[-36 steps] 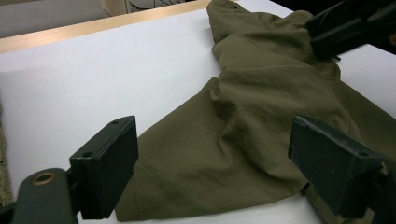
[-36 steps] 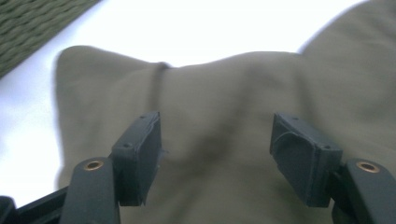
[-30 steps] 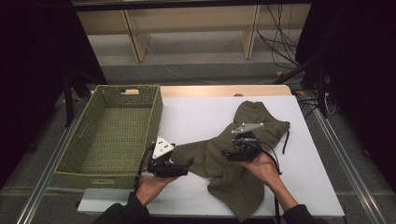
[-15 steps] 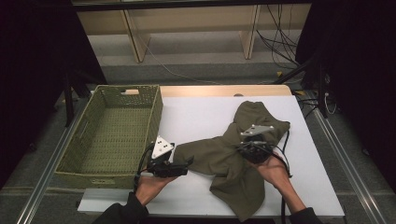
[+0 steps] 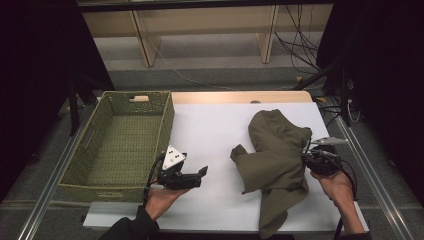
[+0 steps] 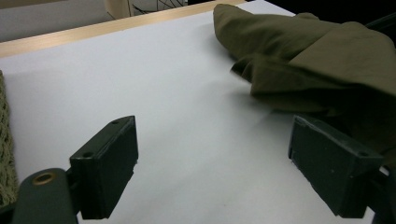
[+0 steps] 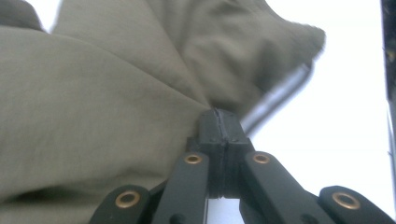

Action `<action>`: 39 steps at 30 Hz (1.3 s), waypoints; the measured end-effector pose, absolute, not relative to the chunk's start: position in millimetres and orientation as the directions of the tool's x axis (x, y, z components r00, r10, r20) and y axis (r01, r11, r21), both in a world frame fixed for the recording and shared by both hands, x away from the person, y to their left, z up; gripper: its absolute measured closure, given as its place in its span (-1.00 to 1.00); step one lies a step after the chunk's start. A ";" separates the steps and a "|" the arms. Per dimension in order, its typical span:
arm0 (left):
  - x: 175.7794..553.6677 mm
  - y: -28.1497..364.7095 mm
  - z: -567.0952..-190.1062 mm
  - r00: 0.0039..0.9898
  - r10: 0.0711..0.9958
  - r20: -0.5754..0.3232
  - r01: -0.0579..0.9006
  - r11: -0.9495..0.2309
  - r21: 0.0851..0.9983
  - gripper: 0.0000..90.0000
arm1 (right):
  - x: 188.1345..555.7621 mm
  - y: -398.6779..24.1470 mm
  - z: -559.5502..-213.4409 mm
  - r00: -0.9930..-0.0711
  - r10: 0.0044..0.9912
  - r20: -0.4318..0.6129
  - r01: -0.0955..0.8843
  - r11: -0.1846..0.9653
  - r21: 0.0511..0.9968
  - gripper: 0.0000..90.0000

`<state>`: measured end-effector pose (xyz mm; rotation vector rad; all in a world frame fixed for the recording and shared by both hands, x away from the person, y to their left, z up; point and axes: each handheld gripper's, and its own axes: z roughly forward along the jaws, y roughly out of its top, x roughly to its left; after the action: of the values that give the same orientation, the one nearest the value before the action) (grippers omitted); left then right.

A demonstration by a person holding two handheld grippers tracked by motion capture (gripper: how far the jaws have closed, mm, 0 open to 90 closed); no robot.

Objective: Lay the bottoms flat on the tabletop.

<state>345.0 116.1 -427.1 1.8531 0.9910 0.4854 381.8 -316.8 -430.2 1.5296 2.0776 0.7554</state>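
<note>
Olive cloth (image 7: 93,93) is pinched at a fold between the closed jaws of the right hand-held gripper (image 7: 219,116), near the table's (image 5: 210,130) right edge. With so thin a bite, a hard pull could slip the fabric free, or drag the loose end off the near edge. The left hand-held gripper (image 6: 210,158) hovers with its jaws wide apart and empty, well short of the cloth. Farther off, the woven basket (image 5: 120,100) could snag trailing fabric on its rim.

The table (image 5: 220,130) is being viewed from above; each gripper camera is looking closely along its jaws. The olive cloth (image 5: 277,150) (image 6: 303,42) (image 7: 93,84) is being shared by all views.
</note>
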 end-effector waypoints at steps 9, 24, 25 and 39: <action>344.7 115.8 -427.3 0.594 0.800 -0.081 0.425 -0.227 0.876 -0.66 | 386.1 -322.1 -447.2 -0.283 0.958 -0.042 0.766 0.253 0.591 1.00; 345.3 115.9 -428.3 0.591 0.802 -0.083 0.427 -0.225 0.876 -0.66 | 377.2 -300.0 -421.3 -0.348 0.936 -0.051 0.704 0.297 0.646 0.30; 345.3 115.9 -428.4 0.591 0.802 -0.083 0.428 -0.225 0.876 -0.66 | 376.1 -298.6 -417.3 -0.352 0.935 -0.048 0.693 0.295 0.657 0.26; 345.0 115.7 -428.8 0.591 0.802 -0.083 0.428 -0.225 0.875 -0.66 | 359.3 -241.2 -391.5 -0.535 0.840 0.093 0.603 0.302 0.739 -0.26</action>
<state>345.0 115.7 -428.8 1.8544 0.9951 0.4859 359.3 -241.2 -391.5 1.3037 2.2635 1.0761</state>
